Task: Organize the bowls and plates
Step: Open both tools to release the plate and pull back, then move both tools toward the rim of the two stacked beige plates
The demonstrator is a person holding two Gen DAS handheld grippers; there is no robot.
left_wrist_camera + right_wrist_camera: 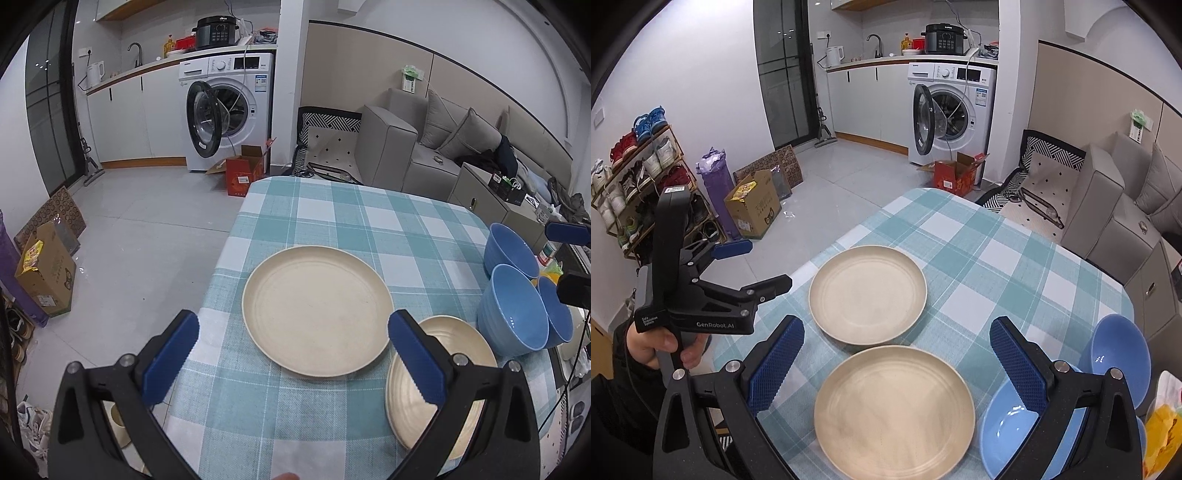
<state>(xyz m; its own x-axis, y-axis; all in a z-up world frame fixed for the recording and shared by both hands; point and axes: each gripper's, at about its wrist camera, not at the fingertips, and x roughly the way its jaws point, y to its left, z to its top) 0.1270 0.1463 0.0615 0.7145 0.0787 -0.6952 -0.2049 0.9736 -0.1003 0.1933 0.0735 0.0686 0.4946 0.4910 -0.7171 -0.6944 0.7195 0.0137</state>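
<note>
Beyond the table (295, 206) a washing machine (229, 110) is standing with its door hanging open and a red carton (245, 173) is sitting on the floor before it; a grey sofa (424, 147) is running along the wall to the right, and a shoe rack (635, 177), a purple roll (718, 184) and a brown box (753, 206) are lining the left wall; nothing is lying between the grippers and the dishes.

Two cream plates are resting flat on the teal-checked cloth; the far plate (868, 293) is sitting near the table's middle and the near plate (894, 410) is lying just beside it toward the person, the two rims close but whether touching is unclear; both are plain, shallow and bare. Three blue bowls are clustering at the table's right side: the far bowl (511, 251), the front bowl (513, 314) and a third bowl (556, 314) tucked behind it, all upright.

The left gripper (293, 354) is hovering over the table's left edge with its jaws spread wide, gripping nothing; a hand (665, 343) is grasping its handle; the right gripper (895, 365) is hanging above the near plate, its jaws likewise gaping wide and empty.
</note>
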